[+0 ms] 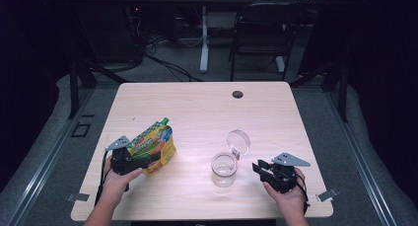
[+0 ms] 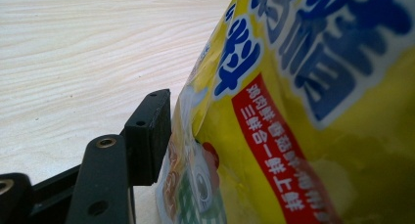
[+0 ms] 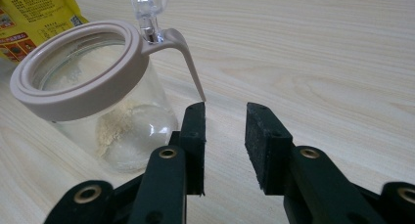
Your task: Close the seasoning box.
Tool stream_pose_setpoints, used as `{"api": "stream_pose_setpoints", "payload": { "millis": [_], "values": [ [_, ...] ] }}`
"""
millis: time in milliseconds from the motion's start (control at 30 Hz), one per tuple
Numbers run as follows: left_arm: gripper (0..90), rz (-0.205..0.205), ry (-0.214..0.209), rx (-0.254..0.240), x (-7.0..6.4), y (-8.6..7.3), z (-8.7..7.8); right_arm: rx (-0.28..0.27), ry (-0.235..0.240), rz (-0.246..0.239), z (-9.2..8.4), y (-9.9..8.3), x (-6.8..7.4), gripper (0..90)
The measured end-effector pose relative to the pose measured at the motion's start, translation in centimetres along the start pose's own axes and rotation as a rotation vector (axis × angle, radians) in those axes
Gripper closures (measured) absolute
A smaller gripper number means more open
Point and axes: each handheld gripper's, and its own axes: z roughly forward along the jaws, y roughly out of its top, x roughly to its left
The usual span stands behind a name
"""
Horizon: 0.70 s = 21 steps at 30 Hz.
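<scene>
One yellow printed foil pouch and one clear glass jar with a beige ring stand on the counter. The left gripper has its jaws wide around the pouch, one pad just beside it. The right gripper has its jaws partly open and empty beside the jar.

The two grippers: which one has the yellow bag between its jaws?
The left gripper: the yellow bag sits between its jaws. The right gripper has nothing between its jaws, beside the glass jar.

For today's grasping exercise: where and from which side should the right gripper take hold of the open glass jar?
Probably the jar's beige lever, from the jar's right: it juts towards the right gripper, thin enough for its open jaws, while the lid stands flipped up behind.
</scene>
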Motion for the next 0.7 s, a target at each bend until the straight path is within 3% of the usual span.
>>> {"api": "stream_pose_setpoints", "payload": {
  "millis": [400,700],
  "values": [
    [39.5,-0.023,-0.009,-0.012,0.3,-1.0,0.6,-0.004,0.005,-0.006,0.2,0.1,0.1,69.5],
    [39.7,-0.001,0.022,0.045,0.5,-1.7,1.2,-0.005,0.007,-0.009,0.5,0.3,0.3,69.4]
  ]
}}
